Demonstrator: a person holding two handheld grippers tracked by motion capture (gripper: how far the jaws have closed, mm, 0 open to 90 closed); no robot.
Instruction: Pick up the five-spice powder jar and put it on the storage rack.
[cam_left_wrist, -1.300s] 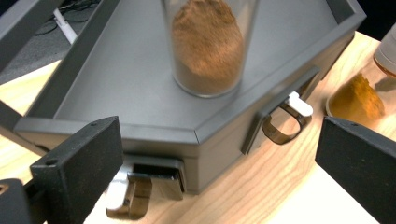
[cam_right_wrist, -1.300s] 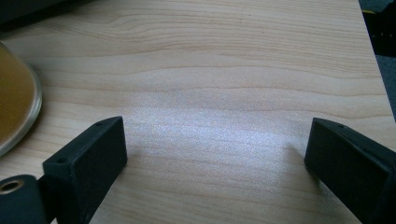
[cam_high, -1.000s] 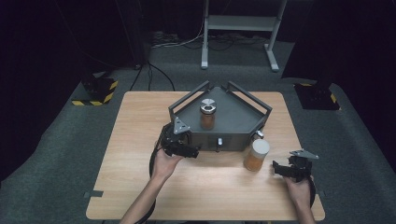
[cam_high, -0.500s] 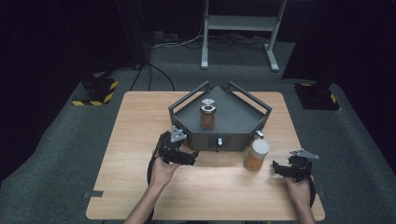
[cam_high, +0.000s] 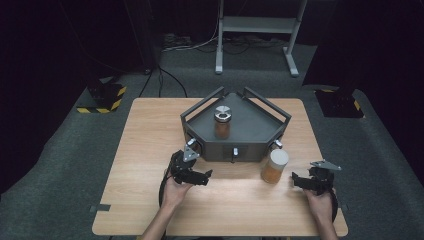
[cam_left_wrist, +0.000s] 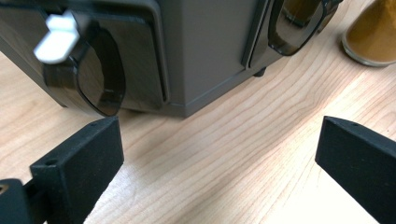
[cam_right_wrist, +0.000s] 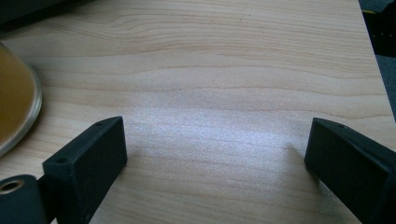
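Observation:
A dark grey angular tray (cam_high: 260, 134) sits mid-table, holding a brown jar with a silver lid (cam_high: 222, 121). A second jar (cam_high: 274, 166), white-lidded with orange-brown contents, stands on the wood just in front of the tray's right corner. My left gripper (cam_high: 202, 175) lies open before the tray's front left corner, jaws pointing right. In the left gripper view the left gripper (cam_left_wrist: 219, 154) faces the tray's front wall (cam_left_wrist: 205, 46) and a white latch (cam_left_wrist: 56, 35), with the jar (cam_left_wrist: 373, 32) at the far right. My right gripper (cam_high: 297, 179) is open, right of the white-lidded jar, and the right gripper (cam_right_wrist: 215, 158) has that jar (cam_right_wrist: 14, 102) at its left.
The wooden table (cam_high: 150, 130) has bare wood on its left side and along the near edge. On the floor beyond stand a yellow-and-black striped base (cam_high: 102, 97), a second base (cam_high: 340, 102) and a metal stand (cam_high: 255, 30) with cables.
My left gripper has drawn back a little from the tray toward the near edge and turned its jaws rightward. The right gripper and both jars have stayed put.

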